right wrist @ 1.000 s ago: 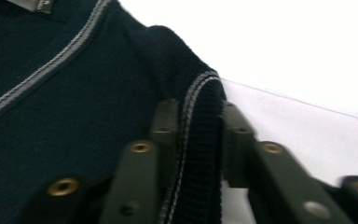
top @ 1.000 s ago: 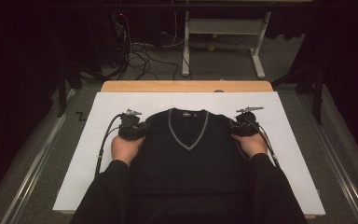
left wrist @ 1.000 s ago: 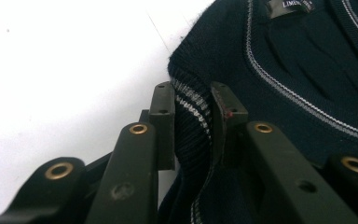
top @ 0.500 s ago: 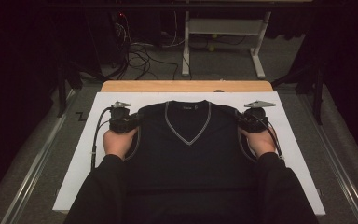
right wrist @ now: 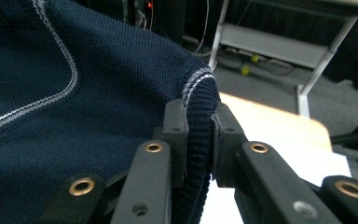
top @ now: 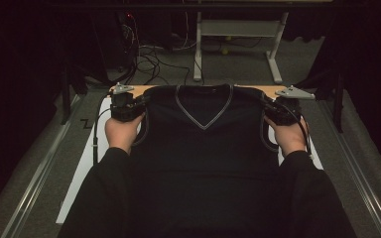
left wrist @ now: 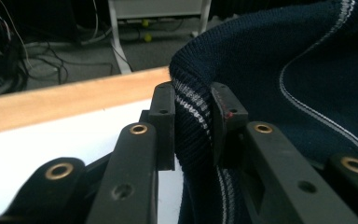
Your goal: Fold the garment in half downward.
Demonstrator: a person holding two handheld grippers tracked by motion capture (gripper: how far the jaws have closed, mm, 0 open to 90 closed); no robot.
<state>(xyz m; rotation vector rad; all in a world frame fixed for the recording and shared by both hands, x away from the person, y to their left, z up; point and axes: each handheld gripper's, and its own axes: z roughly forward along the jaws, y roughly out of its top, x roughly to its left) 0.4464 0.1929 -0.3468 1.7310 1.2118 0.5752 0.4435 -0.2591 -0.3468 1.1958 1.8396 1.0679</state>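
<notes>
Sweater vest (top: pixel 203 148) hem runs off the bottom edge of the high view, lost in dark sleeves. Vest covers most of the desk (top: pixel 79 173). Knit between the jaws is hidden by the pads (left wrist: pixel 164 116) in both gripper views.

Your forearms are covered by dark long sleeves (top: pixel 104 183) that end at the wrists, leaving the hands bare. Each hand carries a black gripper: the left gripper (left wrist: pixel 193 123) and the right gripper (right wrist: pixel 199 135) share the same build, with two black jaw arms fitted with brass-coloured eyelets and plain bored holes, ending in flat rectangular pads. A small red mark sits on one left pad. A grey three-cornered plate (top: pixel 122 89) tops each unit, and a black cable (top: pixel 95 141) trails from each body
</notes>
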